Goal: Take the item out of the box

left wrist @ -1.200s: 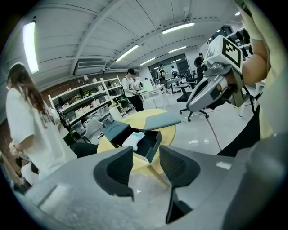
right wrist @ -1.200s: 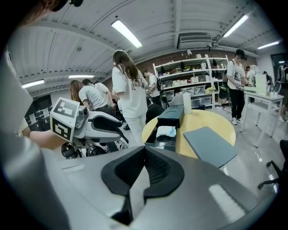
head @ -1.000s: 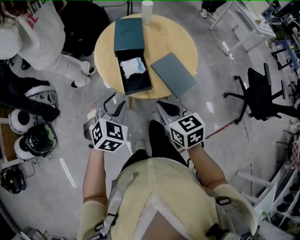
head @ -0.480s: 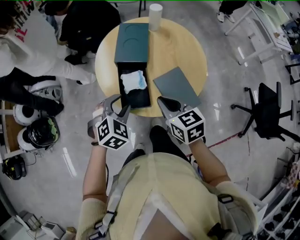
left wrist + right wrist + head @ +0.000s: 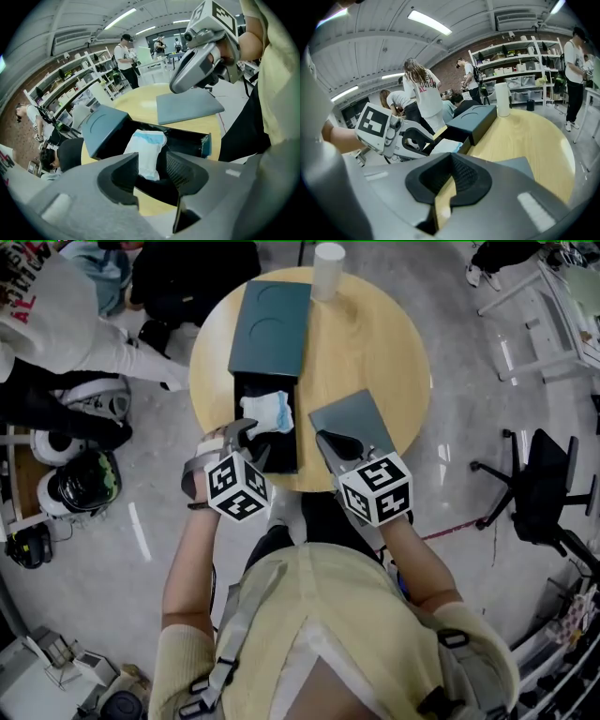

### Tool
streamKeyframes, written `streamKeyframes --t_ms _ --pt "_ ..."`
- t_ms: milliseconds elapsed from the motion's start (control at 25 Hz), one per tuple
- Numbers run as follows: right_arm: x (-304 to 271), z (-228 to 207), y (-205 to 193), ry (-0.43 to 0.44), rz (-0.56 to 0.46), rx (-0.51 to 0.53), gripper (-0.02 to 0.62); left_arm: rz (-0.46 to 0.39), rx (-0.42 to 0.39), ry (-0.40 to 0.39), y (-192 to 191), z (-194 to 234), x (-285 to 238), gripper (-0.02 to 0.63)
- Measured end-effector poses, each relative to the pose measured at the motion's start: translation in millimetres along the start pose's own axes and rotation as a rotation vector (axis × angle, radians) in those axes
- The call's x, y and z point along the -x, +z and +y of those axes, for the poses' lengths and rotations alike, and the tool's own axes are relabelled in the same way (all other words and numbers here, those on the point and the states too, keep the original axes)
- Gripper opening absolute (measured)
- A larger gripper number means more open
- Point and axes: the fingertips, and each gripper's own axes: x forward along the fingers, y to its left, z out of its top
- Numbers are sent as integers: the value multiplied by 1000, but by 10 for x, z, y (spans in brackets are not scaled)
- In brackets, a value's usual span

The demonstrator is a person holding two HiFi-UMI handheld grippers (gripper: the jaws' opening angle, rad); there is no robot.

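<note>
On the round wooden table [image 5: 384, 343] the dark teal box [image 5: 270, 324] lies with its black inner tray [image 5: 284, 454] drawn out toward the person, so the contents are open from above. The item, a white-and-blue soft packet [image 5: 265, 413], lies in that tray close to the sleeve's mouth. The left tool [image 5: 246, 435] hangs over the tray's near end, tilted downward, its 2 jaws apart with the packet lined up ahead in the gap but not touched; this looks like the approach for the pick. The right tool [image 5: 333, 442] hovers over the near corner of a flat grey panel [image 5: 356, 418] beside the box, jaws together and empty, probably kept aside or ready to steady the box. A white cup [image 5: 329, 259] stands at the table's far edge, well clear.
</note>
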Motion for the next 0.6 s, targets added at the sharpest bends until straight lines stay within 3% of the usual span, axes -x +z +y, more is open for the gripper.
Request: streamKeyframes --t_ms 360,600 --pt "-187 -258 28 60 31 -28 5 82 -31 -70 59 39 -370 195" --pt "-293 -343 53 98 48 -33 5 144 -64 -138 -11 -7 -491 244"
